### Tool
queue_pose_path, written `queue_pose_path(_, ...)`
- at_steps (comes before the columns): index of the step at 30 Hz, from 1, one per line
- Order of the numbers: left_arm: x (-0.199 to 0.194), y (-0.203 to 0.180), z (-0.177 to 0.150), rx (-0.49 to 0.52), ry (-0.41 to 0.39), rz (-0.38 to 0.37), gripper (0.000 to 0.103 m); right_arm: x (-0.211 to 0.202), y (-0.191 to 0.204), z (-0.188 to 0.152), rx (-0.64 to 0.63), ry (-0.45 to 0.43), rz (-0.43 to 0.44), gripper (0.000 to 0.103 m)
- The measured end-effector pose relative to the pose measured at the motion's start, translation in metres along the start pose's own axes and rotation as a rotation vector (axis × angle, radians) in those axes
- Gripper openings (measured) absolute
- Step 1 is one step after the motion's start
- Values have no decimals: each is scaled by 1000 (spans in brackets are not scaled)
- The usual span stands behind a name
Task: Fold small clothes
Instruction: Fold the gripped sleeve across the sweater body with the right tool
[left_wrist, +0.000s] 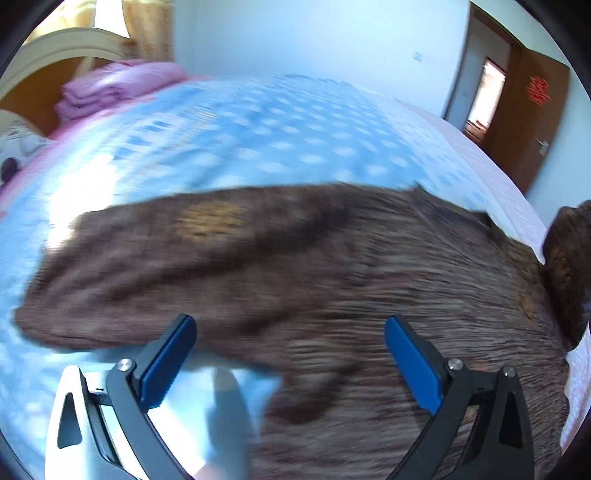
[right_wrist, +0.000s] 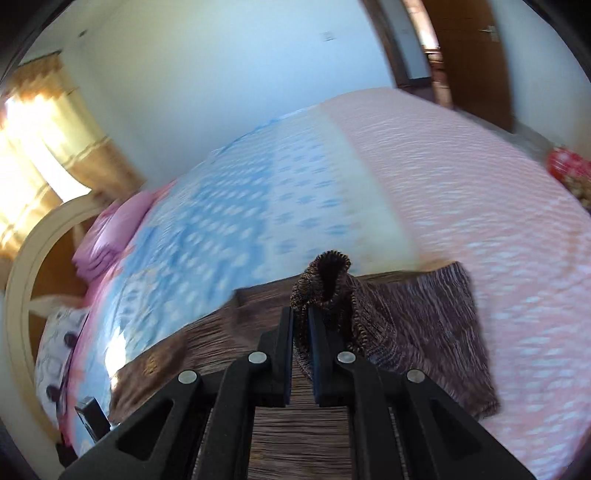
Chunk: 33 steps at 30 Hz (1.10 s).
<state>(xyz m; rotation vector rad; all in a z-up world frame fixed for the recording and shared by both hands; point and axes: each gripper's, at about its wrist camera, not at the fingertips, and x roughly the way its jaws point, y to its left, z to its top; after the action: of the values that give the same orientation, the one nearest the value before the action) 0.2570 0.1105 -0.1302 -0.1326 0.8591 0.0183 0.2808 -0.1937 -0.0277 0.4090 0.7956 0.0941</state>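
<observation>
A brown knitted sweater (left_wrist: 332, 266) lies spread on the bed, one sleeve stretched to the left. My left gripper (left_wrist: 290, 328) is open just above its near edge, with nothing between its blue pads. My right gripper (right_wrist: 302, 314) is shut on a bunched fold of the same sweater (right_wrist: 328, 280), lifted above the rest of the garment (right_wrist: 436, 317). That lifted fold also shows at the right edge of the left wrist view (left_wrist: 569, 266). Both views are motion-blurred.
The bed carries a blue dotted sheet (left_wrist: 258, 140) and a pink part (right_wrist: 480, 177). Folded pink bedding (left_wrist: 110, 88) lies by the headboard (right_wrist: 22, 280). A wooden door (left_wrist: 524, 110) stands behind. A red object (right_wrist: 569, 166) sits at the bed's far right.
</observation>
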Motion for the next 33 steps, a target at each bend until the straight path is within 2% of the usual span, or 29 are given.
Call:
queue_pose_path(3,-9,27,-4,-19,-62,61,103,46,43,-24,-11,66,65,7)
queue_pose_path(4,-7,32,-7,-19,-72,86,103,61,56,-33,-19,76,78,2)
queue_pose_path(6,6,40,-14,-23,-55,124,103,89,82,-53,-59,83,90,1)
queue_pose_path(7,13,44,-14,-41,-22,93,103,101,93,-62,-83,85,106,1)
queue_pose_path(9,16,46,-12,-52,-30,69,103,125,99,-77,-104,106,155,1)
queue_pose_path(11,18,46,-12,-50,-35,65,103,133,95,-84,-62,141,183,1)
queue_pose_path(13,20,47,-12,-54,-33,58,103,132,84,-86,-23,149,151,2)
queue_pose_path(15,22,48,-12,-57,-33,53,103,117,68,-86,-19,106,88,11)
queue_pose_path(17,23,47,-12,-56,-39,54,103,109,62,-89,-49,71,43,49)
queue_pose_path(18,20,48,-13,-55,-42,56,103,103,57,-87,-61,64,33,54)
queue_pose_path(22,15,46,-17,-51,-45,60,103,114,63,-84,-121,85,-11,55)
queue_pose_path(24,16,47,-17,-54,-47,56,103,132,75,-87,-211,137,-104,54)
queue_pose_path(25,16,47,-18,-56,-48,53,103,140,79,-90,-252,151,-146,54)
queue_pose_path(27,16,47,-17,-58,-50,48,103,142,87,-93,-344,130,-240,39)
queue_pose_path(29,15,48,-18,-59,-51,45,103,142,84,-88,-335,134,-242,5)
queue_pose_path(33,15,50,-18,-65,-56,33,103,123,72,-72,-221,120,-167,5)
